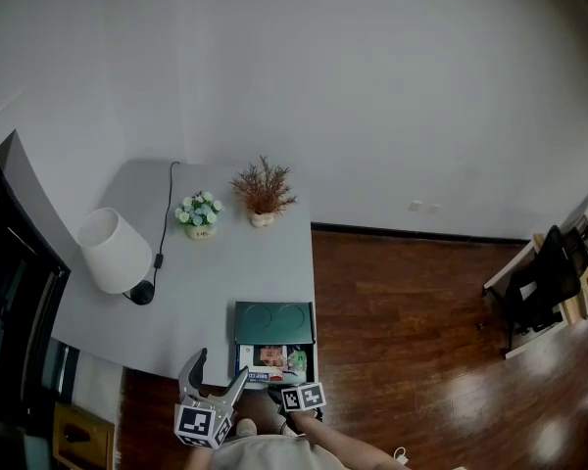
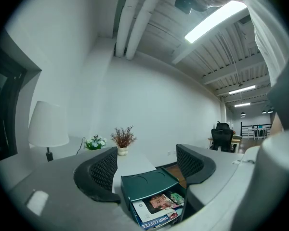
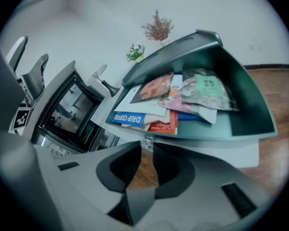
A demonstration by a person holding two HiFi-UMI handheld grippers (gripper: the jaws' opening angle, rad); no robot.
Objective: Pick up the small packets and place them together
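A dark green box [image 1: 274, 319] stands at the white table's near right corner with its drawer [image 3: 250, 105] pulled out. Inside lie several small packets: a green one [image 3: 207, 88], a pink one [image 3: 156, 86], a blue "DRIP COFFEE" one [image 3: 130, 118] and a red one [image 3: 166, 124]. My right gripper [image 3: 147, 146] is shut on the small clear knob [image 3: 147, 142] on the drawer front. My left gripper [image 2: 147, 165] stands open just left of the box [image 2: 147, 181], nothing between its fingers; the packets [image 2: 159, 203] show below it. Both grippers, left [image 1: 214, 380] and right [image 1: 292, 398], sit at the table's near edge.
A white lamp [image 1: 113, 253] stands at the table's left, a small flower pot [image 1: 199, 215] and a dried plant [image 1: 263, 194] at its back. Wooden floor [image 1: 421, 341] lies right of the table, with a black office chair [image 1: 544, 282] far right. A dark cabinet [image 1: 10, 282] stands at left.
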